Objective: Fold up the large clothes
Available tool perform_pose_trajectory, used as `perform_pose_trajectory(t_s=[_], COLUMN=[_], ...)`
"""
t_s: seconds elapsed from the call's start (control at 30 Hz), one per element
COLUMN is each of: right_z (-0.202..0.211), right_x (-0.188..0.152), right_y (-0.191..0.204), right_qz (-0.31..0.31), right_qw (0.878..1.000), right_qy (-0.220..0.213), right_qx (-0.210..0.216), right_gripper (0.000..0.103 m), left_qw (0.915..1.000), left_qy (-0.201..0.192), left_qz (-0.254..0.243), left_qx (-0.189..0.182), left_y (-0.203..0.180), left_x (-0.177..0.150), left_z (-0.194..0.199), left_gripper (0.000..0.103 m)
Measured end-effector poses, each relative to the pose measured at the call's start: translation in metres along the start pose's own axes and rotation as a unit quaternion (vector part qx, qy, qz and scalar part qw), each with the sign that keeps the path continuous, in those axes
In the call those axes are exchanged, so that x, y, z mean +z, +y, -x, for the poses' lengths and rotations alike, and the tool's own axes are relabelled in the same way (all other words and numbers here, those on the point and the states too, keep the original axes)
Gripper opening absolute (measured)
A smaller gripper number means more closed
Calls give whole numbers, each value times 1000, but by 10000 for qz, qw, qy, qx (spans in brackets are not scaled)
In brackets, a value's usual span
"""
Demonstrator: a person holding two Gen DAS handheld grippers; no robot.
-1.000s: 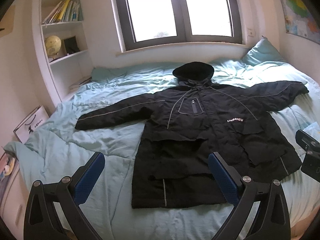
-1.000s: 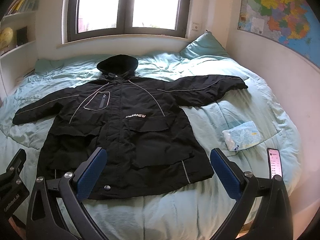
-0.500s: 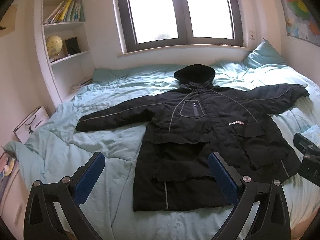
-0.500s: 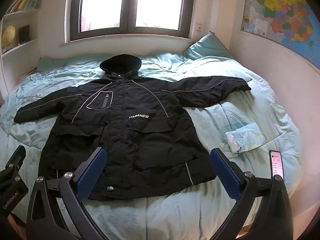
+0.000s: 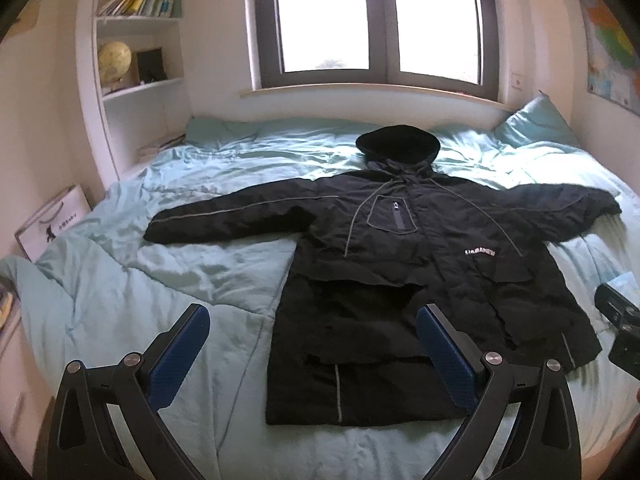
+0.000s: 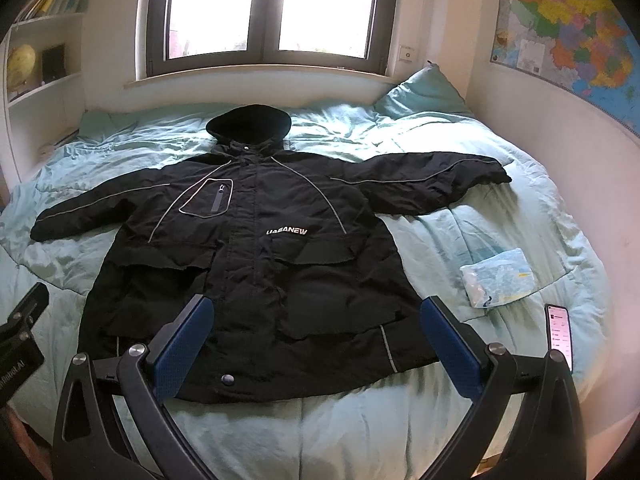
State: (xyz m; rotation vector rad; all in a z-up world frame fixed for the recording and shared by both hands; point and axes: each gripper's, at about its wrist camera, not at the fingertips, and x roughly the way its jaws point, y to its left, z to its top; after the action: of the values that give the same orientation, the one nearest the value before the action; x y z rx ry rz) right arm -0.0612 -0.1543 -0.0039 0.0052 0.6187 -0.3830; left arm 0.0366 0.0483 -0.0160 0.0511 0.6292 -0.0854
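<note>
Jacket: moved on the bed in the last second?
No. The jacket lies as before beside the tissue pack and phone. Its drift in frame matches the window, so the cameras moved.

Lying black with grey piping: jacket (image 6: 256,264); spreading pale teal beneath: duvet (image 6: 500,232); showing blue: gripper pads (image 6: 182,356).

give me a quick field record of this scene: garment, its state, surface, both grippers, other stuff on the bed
garment: black hooded jacket
state: flat, front up, sleeves spread, unfolded
surface: bed with teal duvet
left gripper: open, above the hem, holding nothing
right gripper: open, above the hem, holding nothing
other items: tissue pack, phone with screen lit, pillow
</note>
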Motion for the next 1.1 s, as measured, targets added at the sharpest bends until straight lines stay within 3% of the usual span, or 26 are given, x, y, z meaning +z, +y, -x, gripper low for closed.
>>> perform_pose_trajectory(t_s=[0.1, 0.23, 0.33, 0.43, 0.53, 0.57, 0.6, 0.7, 0.77, 0.93, 1.1], right_z=[-3, -12, -24, -45, -82, -95, -111, -157, -180, -202, -218], right_x=[0, 3, 11, 23, 36, 39, 45, 62, 76, 103, 126], right_y=[1, 11, 27, 50, 73, 80, 88, 114, 132, 168, 192], right_qz=[19, 133, 300, 512, 638, 646, 659, 755, 898, 1371, 1383], right_qw=[9999, 9996, 9988, 9974, 9954, 9948, 9938, 9901, 9863, 9825, 9779], right_qy=[-54, -86, -119, -213, -164, -122, -64, 268, 531, 772, 1235], right_qx=[117, 244, 380, 470, 694, 780, 893, 1156, 1278, 998, 968], right_gripper=[103, 103, 103, 103, 103, 103, 103, 103, 103, 103, 103], left_qw=[9988, 9954, 9872, 9743, 9501, 9352, 9264, 9064, 8991, 8940, 9005], left_qy=[167, 150, 203, 222, 389, 512, 539, 592, 544, 570, 1306], left_qz=[424, 936, 1554, 2091, 2806, 3214, 3443, 4033, 4247, 4390, 4140], left_qx=[-204, -105, -304, -805, -1309, -1397, -1427, -1110, -906, -693, -236], left_y=[37, 98, 153, 202, 254, 277, 290, 335, 359, 401, 437], left_x=[6, 22, 41, 55, 67, 68, 69, 70, 72, 82, 89], left_z=[-16, -38, -66, -103, -164, -192, -209, -262, -285, -333, -395], left_gripper=[103, 103, 103, 103, 103, 103, 103, 103, 103, 99, 91])
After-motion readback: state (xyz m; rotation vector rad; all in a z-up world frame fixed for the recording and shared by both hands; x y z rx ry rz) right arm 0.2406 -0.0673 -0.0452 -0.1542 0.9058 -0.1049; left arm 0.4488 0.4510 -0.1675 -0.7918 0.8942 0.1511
